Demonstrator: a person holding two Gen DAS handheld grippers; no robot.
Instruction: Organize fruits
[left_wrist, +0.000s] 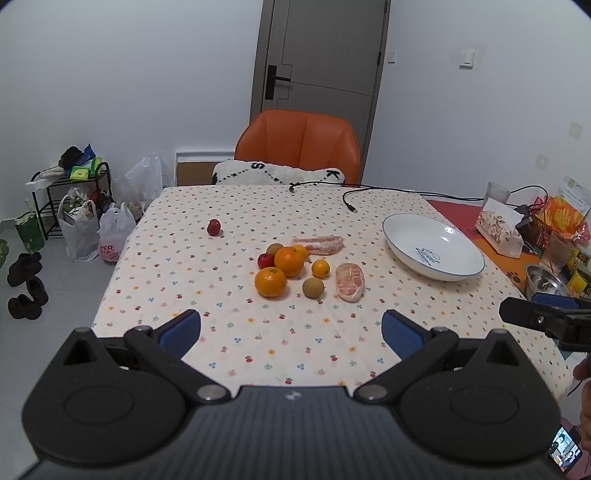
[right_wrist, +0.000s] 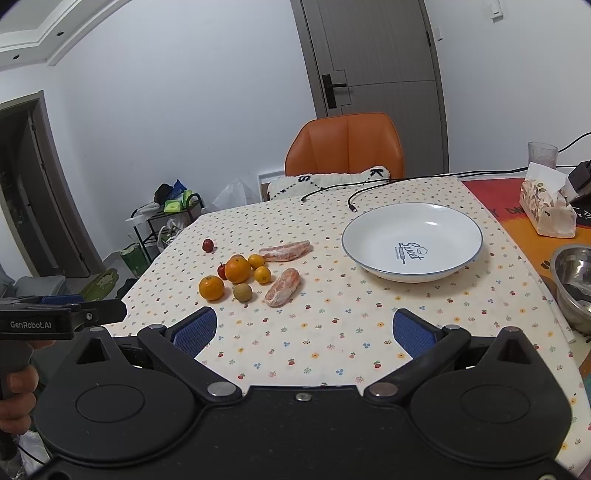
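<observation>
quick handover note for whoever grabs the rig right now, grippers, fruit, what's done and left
Left gripper: jaws open, empty, held above the near table edge.
Right gripper: jaws open, empty, likewise.
Fruit: the loose cluster lies mid-table, with large orange, kiwi and wrapped pomelo piece nearest; a second pomelo piece behind; one small red fruit apart at the far left.
White bowl: on the right, nothing in it.
Done: nothing placed yet.
Left: all the fruit, presumably into the bowl.

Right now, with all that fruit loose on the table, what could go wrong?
1. The round oranges sit touching in a cluster; nudging one with the open left tongs could send its neighbours rolling.
2. The small red fruit lies apart near the table's left edge and might roll off.
3. The peeled pink citrus segment looks soft and may squash.
</observation>
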